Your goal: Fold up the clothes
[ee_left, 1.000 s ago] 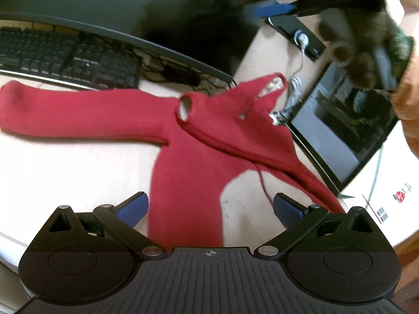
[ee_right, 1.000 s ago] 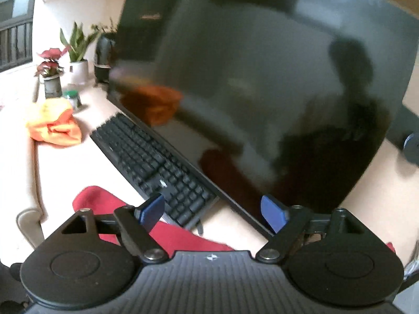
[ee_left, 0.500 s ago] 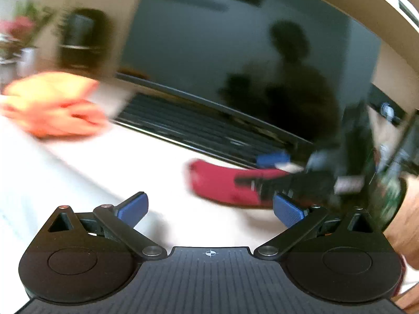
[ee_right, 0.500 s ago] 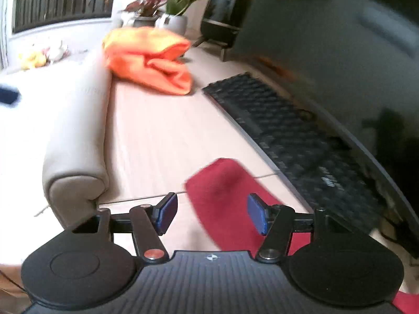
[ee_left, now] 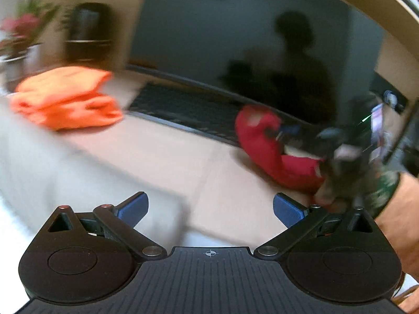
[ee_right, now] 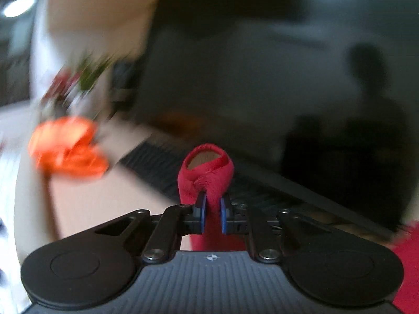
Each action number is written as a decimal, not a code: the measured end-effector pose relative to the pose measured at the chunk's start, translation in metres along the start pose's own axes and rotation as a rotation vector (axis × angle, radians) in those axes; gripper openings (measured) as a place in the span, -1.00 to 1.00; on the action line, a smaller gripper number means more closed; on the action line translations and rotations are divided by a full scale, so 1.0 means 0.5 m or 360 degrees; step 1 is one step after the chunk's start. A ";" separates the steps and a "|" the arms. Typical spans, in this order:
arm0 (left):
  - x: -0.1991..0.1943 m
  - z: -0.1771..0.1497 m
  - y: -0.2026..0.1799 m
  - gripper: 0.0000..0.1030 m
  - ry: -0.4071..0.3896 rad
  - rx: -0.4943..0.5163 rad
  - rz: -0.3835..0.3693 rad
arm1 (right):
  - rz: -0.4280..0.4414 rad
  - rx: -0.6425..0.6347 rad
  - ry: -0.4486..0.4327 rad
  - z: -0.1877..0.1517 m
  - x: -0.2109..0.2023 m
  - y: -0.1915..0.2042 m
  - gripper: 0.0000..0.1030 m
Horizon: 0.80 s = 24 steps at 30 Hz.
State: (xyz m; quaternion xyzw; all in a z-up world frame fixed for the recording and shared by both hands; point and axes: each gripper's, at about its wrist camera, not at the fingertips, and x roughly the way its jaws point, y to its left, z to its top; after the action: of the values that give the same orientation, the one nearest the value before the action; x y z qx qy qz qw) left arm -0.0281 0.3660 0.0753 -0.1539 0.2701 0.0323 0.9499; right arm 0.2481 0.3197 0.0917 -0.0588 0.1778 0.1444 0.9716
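Right gripper (ee_right: 212, 216) jaws pinch the red fleece sleeve cuff (ee_right: 207, 167), which may snag the black keyboard (ee_left: 183, 110); left gripper (ee_left: 209, 209) jaws gape

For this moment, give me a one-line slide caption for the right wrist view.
Right claw shut on the red sleeve, cuff open toward the blurred keyboard and monitor.
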 end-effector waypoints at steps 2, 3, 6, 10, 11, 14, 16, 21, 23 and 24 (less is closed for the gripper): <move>0.038 0.011 -0.039 1.00 0.0012 0.0048 -0.0118 | -0.0165 0.0090 -0.0072 0.016 -0.078 -0.091 -0.80; 0.060 0.016 -0.063 1.00 0.0021 0.0074 -0.0184 | -0.0245 0.0135 -0.0084 0.016 -0.110 -0.134 -0.80; 0.129 0.020 -0.143 1.00 0.0081 0.0158 -0.0383 | -0.0464 0.0300 -0.0001 -0.022 -0.177 -0.258 -0.79; 0.218 0.016 -0.251 1.00 0.0196 0.0297 -0.0587 | -0.0616 0.0563 0.0306 -0.147 -0.214 -0.384 -0.47; 0.240 0.011 -0.279 1.00 0.0234 0.0337 -0.0629 | -0.0660 0.0596 0.0378 -0.181 -0.224 -0.403 -0.38; 0.288 -0.006 -0.344 1.00 0.0327 0.0460 -0.0719 | -0.0719 0.0672 0.0506 -0.254 -0.254 -0.437 -0.31; 0.312 -0.006 -0.382 1.00 0.0355 0.0538 -0.0778 | -0.0727 0.0729 0.0521 -0.279 -0.277 -0.461 -0.17; 0.371 0.001 -0.453 1.00 0.0374 0.0692 -0.0805 | -0.0637 0.0825 0.0406 -0.272 -0.267 -0.504 0.15; 0.391 0.004 -0.476 1.00 0.0384 0.0739 -0.0801 | -0.0554 0.0863 0.0379 -0.265 -0.230 -0.516 0.15; 0.400 0.005 -0.482 1.00 0.0393 0.0741 -0.0793 | -0.0511 0.0880 0.0376 -0.265 -0.206 -0.522 0.15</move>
State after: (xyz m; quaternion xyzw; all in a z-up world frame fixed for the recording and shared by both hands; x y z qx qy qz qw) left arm 0.1784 0.1336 0.0390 0.0028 0.3372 -0.2814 0.8984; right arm 0.1912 0.0226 0.0222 0.1634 0.3100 -0.0718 0.9338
